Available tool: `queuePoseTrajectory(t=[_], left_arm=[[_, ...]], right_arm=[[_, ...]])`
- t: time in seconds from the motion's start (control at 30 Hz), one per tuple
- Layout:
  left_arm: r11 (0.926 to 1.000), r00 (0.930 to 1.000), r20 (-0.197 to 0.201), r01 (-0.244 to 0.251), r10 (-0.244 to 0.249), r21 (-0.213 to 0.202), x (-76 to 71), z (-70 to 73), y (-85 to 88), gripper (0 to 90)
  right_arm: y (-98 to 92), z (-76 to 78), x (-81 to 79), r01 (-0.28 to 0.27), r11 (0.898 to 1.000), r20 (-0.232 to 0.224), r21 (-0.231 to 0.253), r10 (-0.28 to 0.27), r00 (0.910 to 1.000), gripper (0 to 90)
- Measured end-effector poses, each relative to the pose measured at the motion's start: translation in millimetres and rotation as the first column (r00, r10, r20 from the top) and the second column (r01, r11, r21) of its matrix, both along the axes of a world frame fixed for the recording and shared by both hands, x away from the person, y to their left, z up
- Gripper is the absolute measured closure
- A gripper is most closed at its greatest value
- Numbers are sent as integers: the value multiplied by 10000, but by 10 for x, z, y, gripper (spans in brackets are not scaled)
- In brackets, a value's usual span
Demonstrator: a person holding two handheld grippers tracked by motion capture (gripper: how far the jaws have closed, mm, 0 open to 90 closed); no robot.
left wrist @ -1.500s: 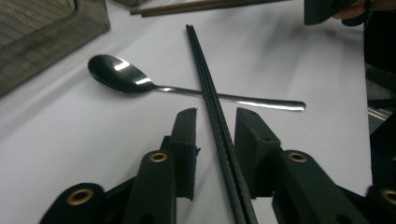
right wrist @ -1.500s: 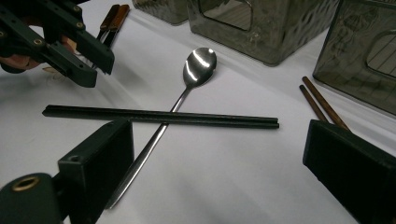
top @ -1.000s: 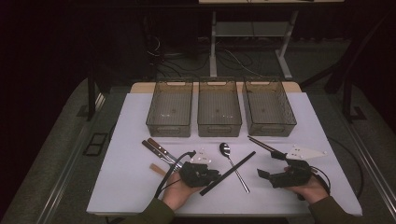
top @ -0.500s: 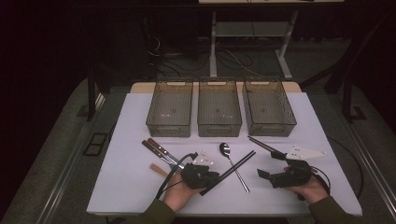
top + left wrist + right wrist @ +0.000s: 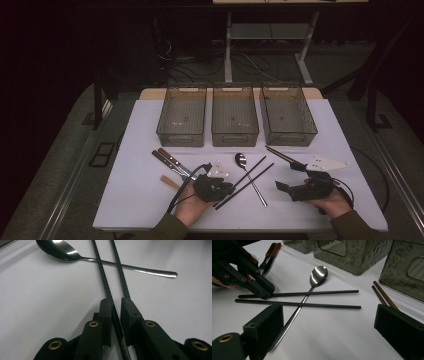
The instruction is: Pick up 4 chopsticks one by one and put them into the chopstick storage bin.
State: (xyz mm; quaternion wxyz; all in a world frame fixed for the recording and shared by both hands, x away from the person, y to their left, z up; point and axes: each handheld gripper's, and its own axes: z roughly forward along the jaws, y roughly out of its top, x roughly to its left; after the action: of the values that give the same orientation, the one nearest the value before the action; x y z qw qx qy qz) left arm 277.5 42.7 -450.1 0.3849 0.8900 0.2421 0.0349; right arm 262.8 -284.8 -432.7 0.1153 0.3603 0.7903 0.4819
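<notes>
Gripping one of the two black chopsticks (image 5: 107, 287) near its end, the left claw (image 5: 218, 188) is seen low on the white surface (image 5: 140, 150), its jaws drawn together on the thin stick while the second black chopstick (image 5: 122, 282) passes just beside the outer jaw. In the last half second the jaws have opened a little, with the stick between them, so the hold is perhaps being adjusted. Both sticks lie across the handle of the spoon (image 5: 248, 179), which is probably why the grasp is taken at the free end, away from the crossing. The right claw (image 5: 295, 190) is held with its jaws wide apart and nothing between them; it rests near the right edge, turned toward the spoon, likely waiting. Two brown chopsticks (image 5: 384, 296) lie close to the right one of three mesh bins (image 5: 235, 116), which stand in a row at the far side. Wood-handled utensils (image 5: 169, 161) lie left of the left hand (image 5: 191, 210). The bins are judged to be the places where the cutlery is sorted
</notes>
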Motion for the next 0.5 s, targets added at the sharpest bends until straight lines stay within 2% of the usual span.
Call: queuePoseTrajectory(t=[0.03,0.1,0.3,0.5], left_arm=[[9997,9999,8,-148,148,-180,-13,-9,-18,775],[9999,9998,178,-57,55,95,-17,-2,-13,779],[9996,9991,399,-126,116,261,-21,1,-21,834],[9996,9993,311,-220,215,183,-19,-5,-18,834]], right_arm=[[0,0,0,3,10000,-3,-6,-3,10000,87],[2,1,-1,22,10000,-30,6,-22,10000,87],[1,2,-2,18,10000,-20,4,-18,10000,87],[0,0,1,22,10000,1,15,-22,10000,87]])
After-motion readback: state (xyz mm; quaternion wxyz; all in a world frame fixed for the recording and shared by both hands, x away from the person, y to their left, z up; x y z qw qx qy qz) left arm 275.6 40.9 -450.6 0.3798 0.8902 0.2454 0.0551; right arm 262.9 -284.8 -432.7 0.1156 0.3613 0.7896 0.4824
